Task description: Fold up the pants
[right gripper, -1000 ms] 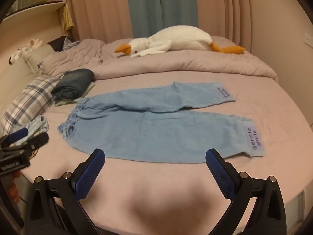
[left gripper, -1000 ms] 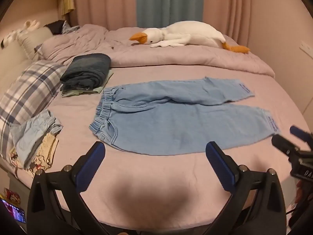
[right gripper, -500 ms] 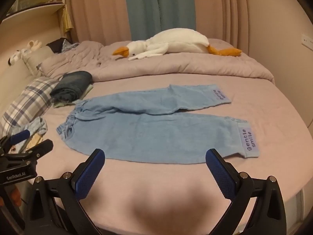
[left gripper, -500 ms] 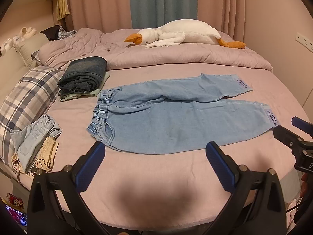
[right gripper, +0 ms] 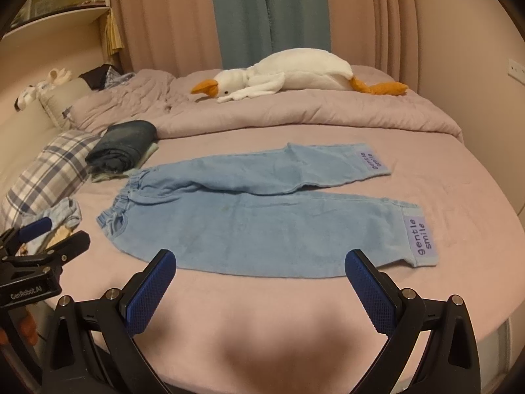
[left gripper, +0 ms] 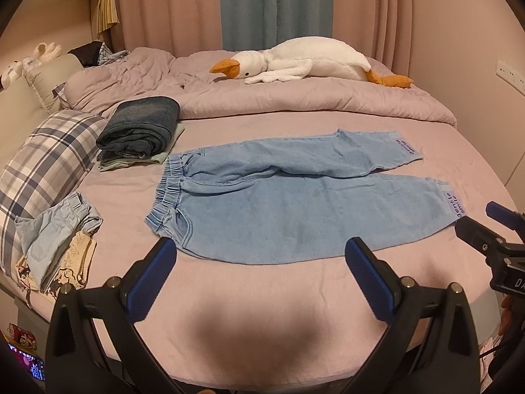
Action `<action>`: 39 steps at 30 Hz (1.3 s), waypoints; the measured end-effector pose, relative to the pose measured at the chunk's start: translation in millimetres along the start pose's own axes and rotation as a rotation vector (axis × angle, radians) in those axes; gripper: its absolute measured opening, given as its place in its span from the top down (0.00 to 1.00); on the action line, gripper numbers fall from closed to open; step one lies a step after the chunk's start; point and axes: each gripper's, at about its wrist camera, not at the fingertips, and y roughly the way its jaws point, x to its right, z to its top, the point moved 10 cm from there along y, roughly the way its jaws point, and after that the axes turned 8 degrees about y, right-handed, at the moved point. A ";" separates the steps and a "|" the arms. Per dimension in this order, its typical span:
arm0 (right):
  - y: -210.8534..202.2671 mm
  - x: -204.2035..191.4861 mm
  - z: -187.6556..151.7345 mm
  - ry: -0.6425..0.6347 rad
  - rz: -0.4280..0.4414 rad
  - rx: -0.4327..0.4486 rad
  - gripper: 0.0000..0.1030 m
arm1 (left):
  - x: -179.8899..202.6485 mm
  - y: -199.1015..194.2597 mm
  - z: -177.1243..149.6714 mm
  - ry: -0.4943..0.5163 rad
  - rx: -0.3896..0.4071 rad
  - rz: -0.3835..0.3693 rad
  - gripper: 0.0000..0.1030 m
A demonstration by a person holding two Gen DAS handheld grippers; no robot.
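Observation:
Light blue denim pants [left gripper: 295, 203] lie flat and unfolded on the pink bed, waistband to the left, both legs stretched to the right with purple "gentle smile" cuff labels [right gripper: 421, 238]. They also show in the right wrist view [right gripper: 262, 223]. My left gripper [left gripper: 262, 262] is open and empty, hovering just short of the pants' near edge by the waistband side. My right gripper [right gripper: 262, 272] is open and empty, just short of the near leg. The right gripper also shows at the right edge of the left wrist view [left gripper: 485, 226]; the left one at the left of the right wrist view [right gripper: 46, 236].
A folded dark jeans stack [left gripper: 141, 131] lies left of the waistband. A plaid pillow [left gripper: 42, 164] and a small pile of clothes [left gripper: 55, 246] sit at the left edge. A white plush goose [left gripper: 305, 62] rests on the rumpled quilt [left gripper: 295, 101] at the back.
Both grippers have risen and drawn slightly closer to the pants' near edge; the view has tilted a little. The pants have not moved. Both stay open.

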 end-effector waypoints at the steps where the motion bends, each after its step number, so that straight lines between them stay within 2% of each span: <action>1: -0.1 -3.7 -2.5 0.001 -0.003 0.001 0.01 | -0.3 -0.2 2.0 -0.004 -0.002 -0.001 0.00; 39: 1.5 -11.1 -11.7 -0.014 -0.023 -0.003 0.01 | -11.8 3.0 -3.4 -0.028 -0.013 -0.022 0.00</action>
